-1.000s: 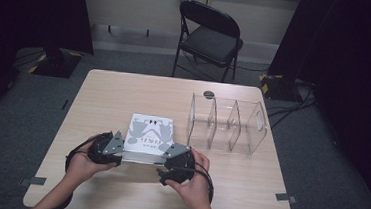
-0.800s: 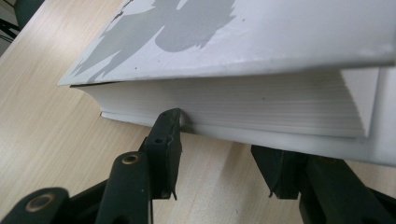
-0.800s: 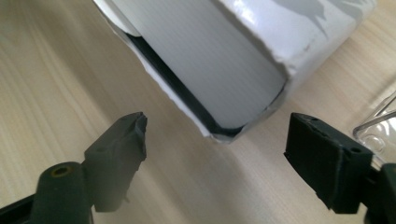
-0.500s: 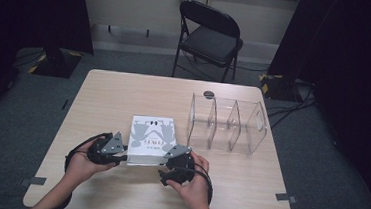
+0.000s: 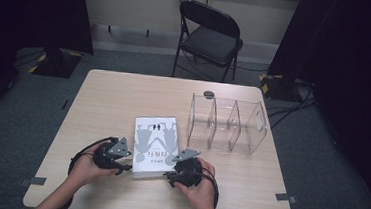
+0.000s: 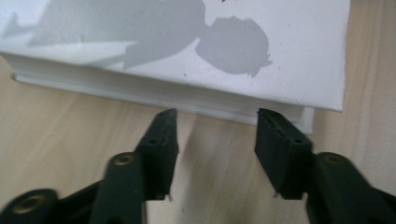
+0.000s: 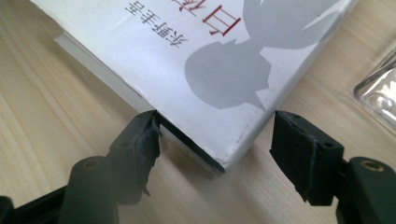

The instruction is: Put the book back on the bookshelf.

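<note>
From above, a white book (image 5: 155, 145) lies flat on the light wooden table (image 5: 108, 98), its cover printed with grey silhouettes. Just to its right stands a clear plastic divided organizer (image 5: 227, 125), and a small dark disc (image 5: 208, 94) sits on the table behind that. A black folding chair (image 5: 210, 36) stands beyond the far edge. The person's hands come in from the near side: the left gripper (image 5: 126, 166) sits at the book's near left corner, the right gripper (image 5: 169, 173) at its near right corner.

In the left gripper view, the left gripper (image 6: 215, 133) has its jaws spread wide, with nothing between them; the tips stop just short of the book's (image 6: 187, 42) page edge, bare table showing in the gap.

In the right gripper view, the right gripper (image 7: 215, 135) is also wide open, its jaws set either side of the book's (image 7: 196, 60) corner. The left jaw touches the book's edge; the right jaw stands clear. A bit of the clear organizer (image 7: 378, 93) shows at the right.
</note>
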`<state>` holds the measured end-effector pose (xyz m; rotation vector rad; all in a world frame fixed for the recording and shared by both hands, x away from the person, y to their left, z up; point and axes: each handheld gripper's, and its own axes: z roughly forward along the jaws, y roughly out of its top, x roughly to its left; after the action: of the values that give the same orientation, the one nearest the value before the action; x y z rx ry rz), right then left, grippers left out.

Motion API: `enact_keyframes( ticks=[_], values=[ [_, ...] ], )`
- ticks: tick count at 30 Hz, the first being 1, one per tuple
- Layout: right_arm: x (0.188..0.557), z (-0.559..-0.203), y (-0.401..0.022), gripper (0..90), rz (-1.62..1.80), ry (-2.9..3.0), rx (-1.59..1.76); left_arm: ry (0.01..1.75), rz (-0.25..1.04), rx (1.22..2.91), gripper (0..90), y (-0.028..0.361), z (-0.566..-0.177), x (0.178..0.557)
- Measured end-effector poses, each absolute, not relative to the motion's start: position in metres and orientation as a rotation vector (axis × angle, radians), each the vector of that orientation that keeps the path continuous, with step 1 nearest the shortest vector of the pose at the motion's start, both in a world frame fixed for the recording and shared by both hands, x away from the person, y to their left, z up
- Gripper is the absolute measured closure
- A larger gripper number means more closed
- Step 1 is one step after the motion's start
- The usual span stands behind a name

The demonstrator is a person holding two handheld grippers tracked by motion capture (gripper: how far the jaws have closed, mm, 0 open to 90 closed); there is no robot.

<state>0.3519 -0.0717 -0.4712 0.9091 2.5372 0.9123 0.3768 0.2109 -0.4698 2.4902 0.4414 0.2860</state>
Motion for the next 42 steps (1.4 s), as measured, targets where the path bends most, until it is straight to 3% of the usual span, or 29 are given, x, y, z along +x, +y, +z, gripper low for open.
enact_keyframes(
  ticks=[2, 5, 8, 12, 15, 31, 34, 42],
  values=[
    [0.352, -0.470, -0.070, 35.2, 0.893, 2.539, 0.903, 0.436, 0.271, 2.501, 40.0, 0.210, -0.468, 0.374],
    [0.349, -0.466, -0.065, 40.5, 0.867, 2.565, 0.882, 0.428, 0.307, 2.527, 35.6, 0.212, -0.468, 0.370],
    [0.345, -0.463, -0.059, 41.6, 0.858, 2.561, 0.851, 0.460, 0.253, 2.516, 28.8, 0.221, -0.471, 0.370],
    [0.348, -0.465, -0.055, 31.8, 0.900, 2.539, 0.867, 0.438, 0.233, 2.520, 29.6, 0.217, -0.477, 0.368],
    [0.348, -0.464, -0.051, 31.7, 0.878, 2.538, 0.874, 0.438, 0.237, 2.483, 35.1, 0.207, -0.479, 0.368],
    [0.346, -0.461, -0.044, 29.4, 0.846, 2.541, 0.784, 0.575, 0.277, 2.369, 40.0, 0.205, -0.458, 0.366],
    [0.341, -0.461, -0.035, 20.4, 0.798, 2.537, 0.660, 0.572, 0.280, 2.368, 40.1, 0.203, -0.453, 0.366],
    [0.341, -0.465, -0.006, 13.5, 0.754, 2.460, 0.573, 0.566, 0.294, 2.374, 40.1, 0.198, -0.444, 0.367]
  ],
)
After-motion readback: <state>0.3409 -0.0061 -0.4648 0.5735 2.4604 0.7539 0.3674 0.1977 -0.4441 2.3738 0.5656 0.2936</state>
